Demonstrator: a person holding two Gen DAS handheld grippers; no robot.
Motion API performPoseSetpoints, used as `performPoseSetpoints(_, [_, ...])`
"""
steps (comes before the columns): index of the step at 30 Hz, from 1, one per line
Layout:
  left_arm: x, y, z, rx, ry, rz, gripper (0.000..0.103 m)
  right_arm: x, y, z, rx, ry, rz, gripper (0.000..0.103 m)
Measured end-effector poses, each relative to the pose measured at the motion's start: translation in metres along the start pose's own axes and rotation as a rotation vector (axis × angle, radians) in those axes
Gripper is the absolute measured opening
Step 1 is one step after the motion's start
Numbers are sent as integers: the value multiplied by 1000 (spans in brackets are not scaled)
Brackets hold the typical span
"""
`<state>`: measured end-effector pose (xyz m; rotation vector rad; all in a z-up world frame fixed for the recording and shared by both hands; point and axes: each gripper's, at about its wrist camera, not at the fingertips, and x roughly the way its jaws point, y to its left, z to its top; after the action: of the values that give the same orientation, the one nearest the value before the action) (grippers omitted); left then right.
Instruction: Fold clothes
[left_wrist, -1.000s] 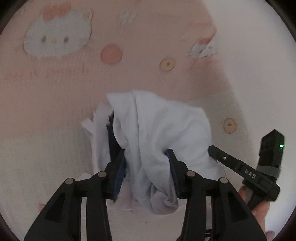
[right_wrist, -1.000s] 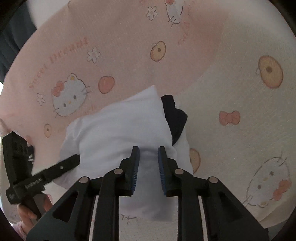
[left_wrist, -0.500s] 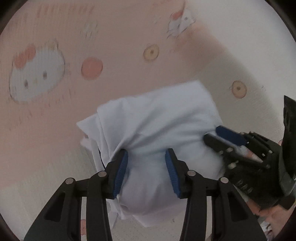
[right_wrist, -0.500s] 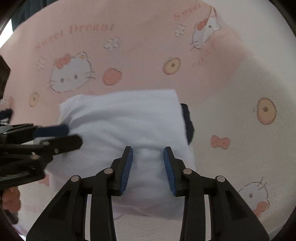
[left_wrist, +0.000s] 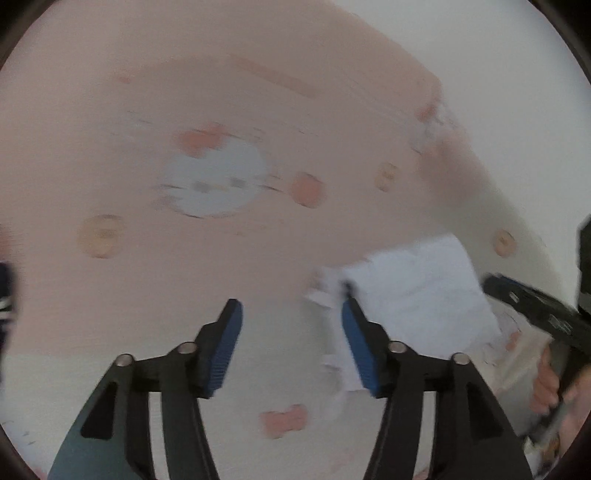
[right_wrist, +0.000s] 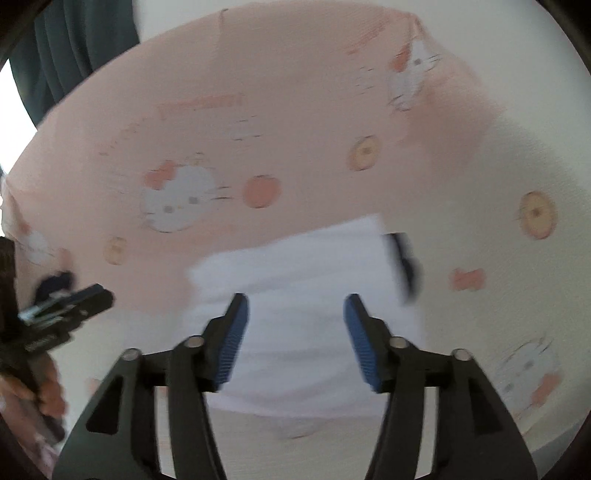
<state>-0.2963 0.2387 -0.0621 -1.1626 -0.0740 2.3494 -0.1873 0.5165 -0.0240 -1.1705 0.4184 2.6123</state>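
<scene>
A white folded garment (right_wrist: 295, 266) lies on the pink cartoon-cat bedsheet (right_wrist: 295, 110), with a dark piece (right_wrist: 404, 266) showing at its right edge. My right gripper (right_wrist: 295, 332) hovers just over its near part, open, nothing between the pads. In the left wrist view the same garment (left_wrist: 417, 295) sits to the right, beside the right finger of my open left gripper (left_wrist: 291, 332), which is over bare sheet. Each gripper shows in the other's view: the left gripper (right_wrist: 62, 306) far left, the right gripper (left_wrist: 535, 314) far right. Both views are motion-blurred.
The sheet turns cream-white (right_wrist: 517, 147) towards the right and near side. A dark curtain (right_wrist: 74, 48) hangs beyond the bed's far left edge. A hand (right_wrist: 48, 398) holds the left gripper's handle, and another hand (left_wrist: 546, 384) holds the right one.
Both grippers have opened and let go of the white garment, which now lies folded on the sheet. The left gripper has swung away to the left of it.
</scene>
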Motion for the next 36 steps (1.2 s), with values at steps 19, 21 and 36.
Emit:
performPoseSetpoints(19, [-215, 157, -16, -125, -45, 372, 81, -45, 239, -59, -32, 35, 107, 102])
performPoseSetpoints(21, [-231, 160, -28, -123, -51, 390, 81, -57, 250, -69, -54, 23, 94, 102])
performPoseSetpoints(36, [-314, 116, -172, -127, -52, 421, 82, -153, 248, -196, -173, -1, 1, 102])
